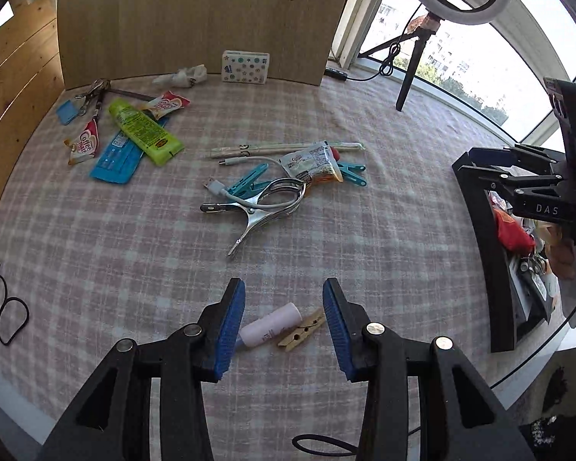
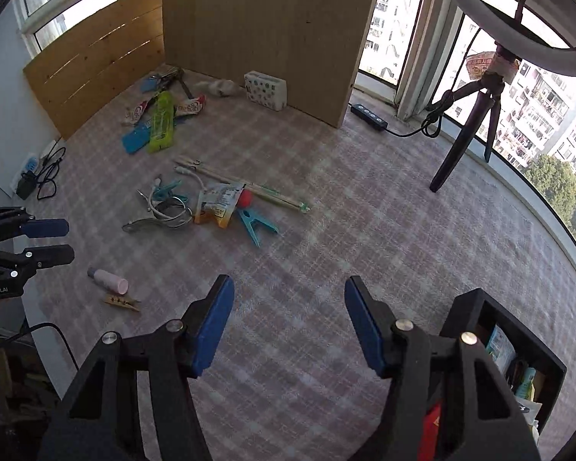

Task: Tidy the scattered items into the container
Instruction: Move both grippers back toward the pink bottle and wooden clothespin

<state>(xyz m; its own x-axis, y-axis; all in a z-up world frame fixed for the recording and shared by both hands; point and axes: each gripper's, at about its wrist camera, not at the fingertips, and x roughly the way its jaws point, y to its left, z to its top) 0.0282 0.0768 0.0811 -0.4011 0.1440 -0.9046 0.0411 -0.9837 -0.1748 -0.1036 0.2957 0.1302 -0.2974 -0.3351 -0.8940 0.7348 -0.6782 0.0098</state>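
My left gripper (image 1: pixel 284 319) is open and empty, its blue pads either side of a small pink bottle (image 1: pixel 270 325) and a wooden clothespin (image 1: pixel 301 334) lying on the checked cloth. The bottle (image 2: pixel 108 280) and clothespin (image 2: pixel 122 302) also show in the right wrist view, beside the left gripper (image 2: pixel 53 242). My right gripper (image 2: pixel 288 322) is open and empty, held above the cloth next to the black container (image 2: pixel 518 326), which holds several items. The container (image 1: pixel 484 230) stands at the right in the left wrist view.
A middle pile holds a metal clamp (image 1: pixel 263 203), teal pegs (image 1: pixel 249 184), a white cable (image 1: pixel 245 161), chopsticks (image 1: pixel 288 148) and a sachet (image 1: pixel 313 163). A far-left pile holds a green tube (image 1: pixel 146 130) and packets. A sticker box (image 1: pixel 245 66), ring-light tripod (image 1: pixel 414 69) and power strip (image 2: pixel 368 115) stand behind.
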